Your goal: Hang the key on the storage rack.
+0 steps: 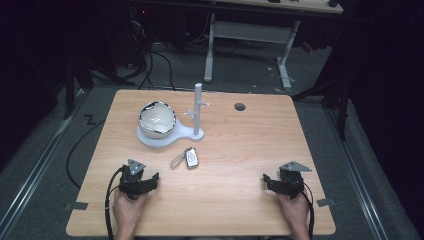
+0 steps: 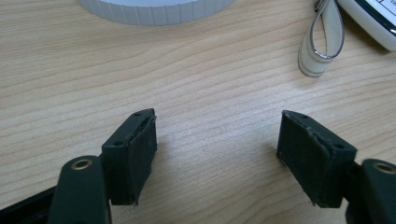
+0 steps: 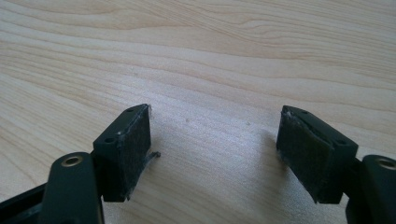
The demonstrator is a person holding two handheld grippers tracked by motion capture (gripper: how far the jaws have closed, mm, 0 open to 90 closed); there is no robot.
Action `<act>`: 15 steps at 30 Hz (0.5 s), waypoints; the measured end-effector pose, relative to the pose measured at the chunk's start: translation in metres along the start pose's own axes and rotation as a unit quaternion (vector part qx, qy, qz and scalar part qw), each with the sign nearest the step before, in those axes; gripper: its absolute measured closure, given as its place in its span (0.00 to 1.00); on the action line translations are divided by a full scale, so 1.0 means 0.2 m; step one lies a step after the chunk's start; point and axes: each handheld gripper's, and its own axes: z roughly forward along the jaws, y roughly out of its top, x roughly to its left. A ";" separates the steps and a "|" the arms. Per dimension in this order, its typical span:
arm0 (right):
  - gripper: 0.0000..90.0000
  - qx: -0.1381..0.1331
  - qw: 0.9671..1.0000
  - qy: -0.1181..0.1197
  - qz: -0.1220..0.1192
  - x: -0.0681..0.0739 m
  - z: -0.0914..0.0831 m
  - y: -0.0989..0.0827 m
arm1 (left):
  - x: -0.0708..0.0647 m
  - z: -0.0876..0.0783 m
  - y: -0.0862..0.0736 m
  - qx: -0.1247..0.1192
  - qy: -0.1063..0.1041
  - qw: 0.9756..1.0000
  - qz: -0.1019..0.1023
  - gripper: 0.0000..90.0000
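Nearest, the left gripper (image 1: 149,178) and right gripper (image 1: 268,181) rest empty, jaws apart, on the table (image 1: 240,150); the key fob (image 1: 192,158) lies just beyond the left, so reaching with that gripper and straddling its loop (image 2: 321,44) seems easiest.

The table (image 1: 240,150) has a pale wood-grain top, smooth with a soft sheen. On it, the white stand (image 1: 165,136) looks like matt plastic, its base edge finely ribbed in the left gripper view; its upright post (image 1: 198,107) has the same dull white finish. The round bowl (image 1: 157,119) resting on that stand is glossy, with a shiny rim. Just in front of the stand, the key fob (image 1: 191,158) is glossy white plastic, and its loop strap (image 2: 322,39) looks smooth and rubbery. The left gripper (image 2: 217,140) and the right gripper (image 3: 215,140) are matt black, with rough, slightly frayed pads (image 3: 137,147).
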 end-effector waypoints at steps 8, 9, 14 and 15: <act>0.29 0.000 1.000 0.000 0.000 0.00 0.00 0.00 | 0.00 0.00 0.00 0.000 0.000 1.000 0.000 0.32; 0.29 0.000 1.000 0.000 0.001 0.00 0.00 0.00 | 0.00 0.00 0.00 0.000 -0.001 1.000 -0.001 0.32; 0.29 0.000 1.000 0.000 0.001 0.00 0.00 0.00 | 0.00 0.00 0.00 0.000 -0.002 1.000 -0.002 0.32; 0.29 0.001 1.000 -0.001 0.001 0.00 0.00 0.00 | 0.00 0.00 0.00 0.000 -0.002 1.000 -0.002 0.32</act>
